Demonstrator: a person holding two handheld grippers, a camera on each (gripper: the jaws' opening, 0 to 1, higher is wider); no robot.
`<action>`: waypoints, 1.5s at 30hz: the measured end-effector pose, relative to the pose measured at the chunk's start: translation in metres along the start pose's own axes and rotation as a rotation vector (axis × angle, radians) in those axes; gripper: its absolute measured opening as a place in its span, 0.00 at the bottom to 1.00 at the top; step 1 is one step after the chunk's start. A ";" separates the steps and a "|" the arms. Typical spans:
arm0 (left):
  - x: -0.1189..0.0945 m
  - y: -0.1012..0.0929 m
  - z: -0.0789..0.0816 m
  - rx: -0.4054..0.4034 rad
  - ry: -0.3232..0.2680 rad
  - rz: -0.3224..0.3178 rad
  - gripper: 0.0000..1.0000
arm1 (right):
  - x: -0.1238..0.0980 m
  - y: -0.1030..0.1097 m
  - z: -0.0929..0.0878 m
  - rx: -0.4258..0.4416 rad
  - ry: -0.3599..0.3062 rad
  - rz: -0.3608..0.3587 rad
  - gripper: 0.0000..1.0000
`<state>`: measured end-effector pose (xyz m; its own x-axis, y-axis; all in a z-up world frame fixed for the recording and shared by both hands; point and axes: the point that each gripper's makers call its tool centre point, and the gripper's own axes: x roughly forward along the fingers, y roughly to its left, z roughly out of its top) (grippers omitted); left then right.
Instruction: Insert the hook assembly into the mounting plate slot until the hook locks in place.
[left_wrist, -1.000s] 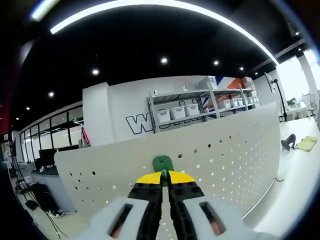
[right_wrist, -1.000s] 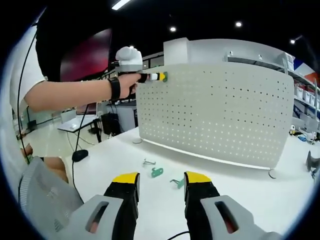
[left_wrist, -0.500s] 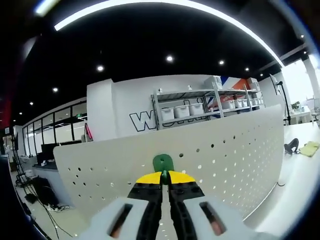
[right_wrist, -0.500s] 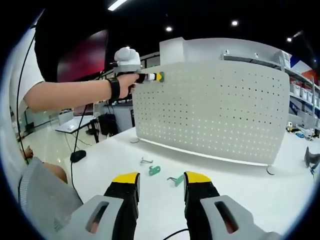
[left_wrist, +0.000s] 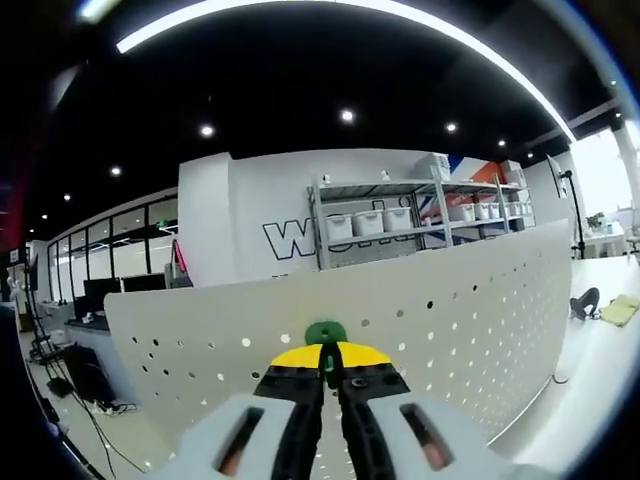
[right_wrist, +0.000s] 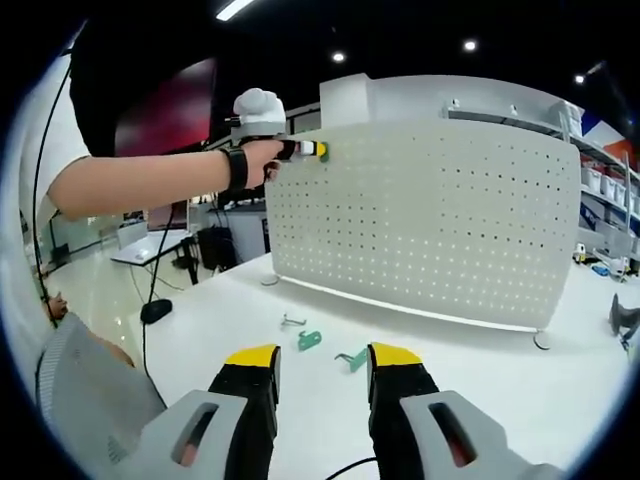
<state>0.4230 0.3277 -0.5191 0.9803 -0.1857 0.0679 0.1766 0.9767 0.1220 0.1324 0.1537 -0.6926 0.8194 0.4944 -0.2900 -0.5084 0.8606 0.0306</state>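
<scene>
My left gripper (left_wrist: 325, 352) is shut on a green hook (left_wrist: 325, 333), whose round top pokes out above the yellow jaw tips. The hook is pressed against the upper edge of the white perforated mounting plate (left_wrist: 460, 310). From the right gripper view, a person's arm holds the left gripper (right_wrist: 312, 150) at the top left corner of the upright plate (right_wrist: 430, 220). My right gripper (right_wrist: 322, 362) hangs open over the white table with nothing between its jaws. Just beyond it lie two loose green hooks (right_wrist: 310, 340) (right_wrist: 354, 358) and a small metal hook (right_wrist: 292, 321).
The white table (right_wrist: 520, 390) carries the plate on small feet (right_wrist: 540, 344). A dark object (right_wrist: 622, 320) lies at the table's right edge, and a yellow cloth (left_wrist: 618, 308) lies far right. Shelving with white bins (left_wrist: 385, 220) stands behind the plate. The person's knee (right_wrist: 75, 380) is at lower left.
The green hook now shows less above the left jaw tips and sits closer into the plate. In the right gripper view the left gripper has edged slightly toward the plate. The right gripper has held still.
</scene>
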 end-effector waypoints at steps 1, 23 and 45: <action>0.001 -0.001 0.001 0.004 0.000 -0.001 0.05 | 0.000 0.000 0.000 0.003 -0.001 0.001 0.35; -0.001 -0.008 0.005 -0.025 -0.022 -0.063 0.06 | 0.003 0.002 0.002 0.003 -0.001 0.008 0.34; -0.035 -0.005 0.013 -0.002 -0.044 -0.132 0.16 | 0.009 0.011 0.011 -0.036 0.000 0.058 0.34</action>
<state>0.3864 0.3282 -0.5096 0.9436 -0.3175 0.0944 0.3044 0.9435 0.1310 0.1371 0.1690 -0.6840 0.7884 0.5434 -0.2884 -0.5643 0.8255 0.0128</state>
